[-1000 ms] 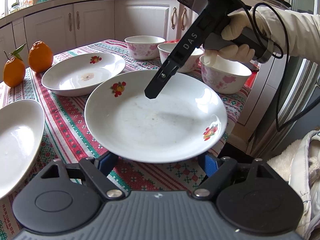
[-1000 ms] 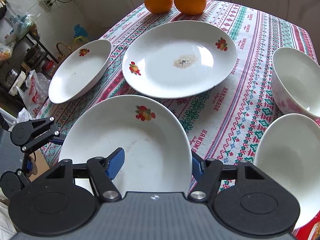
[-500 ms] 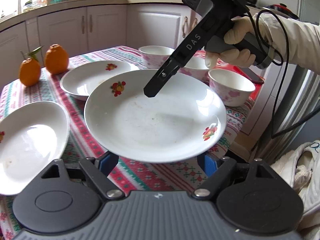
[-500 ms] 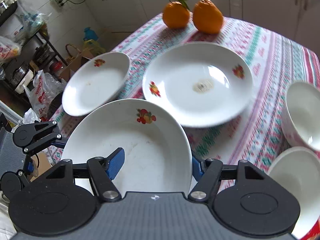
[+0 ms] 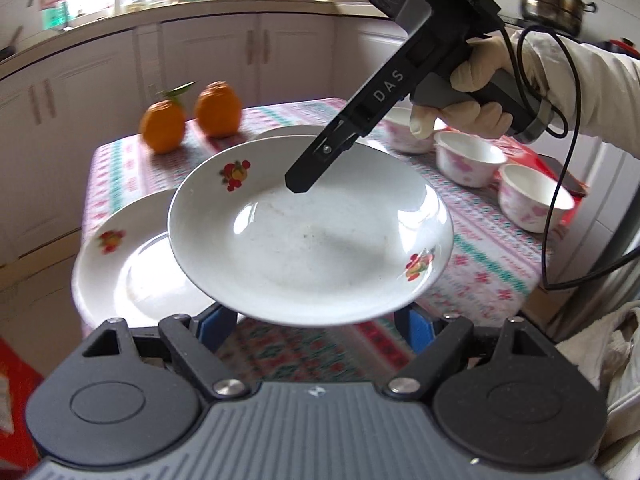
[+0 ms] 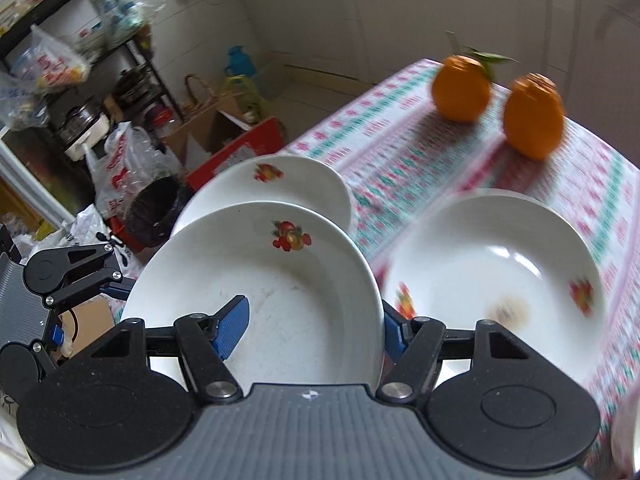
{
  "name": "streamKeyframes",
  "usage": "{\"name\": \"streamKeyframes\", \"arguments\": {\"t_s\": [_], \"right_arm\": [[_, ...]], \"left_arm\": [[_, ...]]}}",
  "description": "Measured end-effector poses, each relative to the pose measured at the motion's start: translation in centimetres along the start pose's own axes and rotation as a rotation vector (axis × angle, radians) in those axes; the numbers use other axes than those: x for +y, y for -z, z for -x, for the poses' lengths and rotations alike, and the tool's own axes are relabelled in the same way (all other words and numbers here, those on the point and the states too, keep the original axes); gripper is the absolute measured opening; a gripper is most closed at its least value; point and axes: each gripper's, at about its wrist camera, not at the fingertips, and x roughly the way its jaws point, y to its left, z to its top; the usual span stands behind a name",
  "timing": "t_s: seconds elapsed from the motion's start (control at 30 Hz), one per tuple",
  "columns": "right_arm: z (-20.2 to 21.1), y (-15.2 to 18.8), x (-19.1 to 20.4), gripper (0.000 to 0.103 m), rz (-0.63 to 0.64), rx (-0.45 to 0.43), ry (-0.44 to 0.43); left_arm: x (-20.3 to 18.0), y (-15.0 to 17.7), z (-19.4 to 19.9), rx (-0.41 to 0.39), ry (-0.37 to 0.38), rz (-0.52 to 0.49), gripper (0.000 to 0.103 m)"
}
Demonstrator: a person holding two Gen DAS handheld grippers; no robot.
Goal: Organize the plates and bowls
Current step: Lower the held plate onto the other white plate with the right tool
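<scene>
While both grippers have hold of it, the white ceramic plate with red fruit decals (image 5: pixel 312 240) sits off the table, above the near corner of the red-and-green patterned tablecloth (image 5: pixel 492 248).

Left gripper (image 5: pixel 316 320): blue pads (image 5: pixel 214 326) only partly visible under the plate's near rim. Plate rests over and between them; exact contact is hidden, but the fingers look spread wide with the rim wedged between.

Right gripper (image 6: pixel 312 328): one blue finger (image 6: pixel 232 326) lies inside the plate bowl, the other is outside the rim, so the rim is pinched between them. In the left wrist view the same black gripper body marked DAS (image 5: pixel 384 92) comes down over the plate's far side, held by a white-gloved hand (image 5: pixel 472 88).

Surroundings:
- second white fruit-decal plate (image 6: pixel 280 184) on the table partly under and beyond the held one, overhanging the table edge; seen also lower left in the left view (image 5: pixel 124 272)
- third white plate with a brownish spot in its middle (image 6: pixel 500 280) to the right in the right wrist view, on the cloth
- two oranges (image 5: pixel 192 118) at the far table edge, side by side, one with a leaf
- three white bowls with pink flower print (image 5: pixel 472 160) grouped on the right side of the table, separate from each other

Background is motion-blurred in both views; held plate stays sharp.
</scene>
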Motion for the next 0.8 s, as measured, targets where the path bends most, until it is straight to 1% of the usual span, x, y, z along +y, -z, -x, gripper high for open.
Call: {"name": "streamKeyframes", "arguments": {"t_s": [0.17,0.27,0.4,0.57,0.8], "right_arm": [[-3.2,-2.3,0.9,0.073,0.03,0.022,-0.048],[-4.6,-3.2,1.3,0.073,0.047,0.029,-0.063],[-6.0,-4.3,1.5,0.073,0.058,0.033,-0.077],[-7.1,-5.1,1.3,0.073,0.053,0.033,-0.079],[-8.2,-5.7,1.1,0.073,0.058,0.038,-0.066]], "left_arm": [[1.8,0.9,0.6,0.021,-0.047,0.06,0.085],[2.5,1.2,1.0,0.023,-0.076,0.076,0.085],[3.4,1.3,1.0,0.022,-0.094,0.096,0.085],[4.5,1.3,0.7,0.017,-0.099,0.117,0.085],[5.6,1.2,0.2,0.029,-0.111,0.115,0.085]]}}
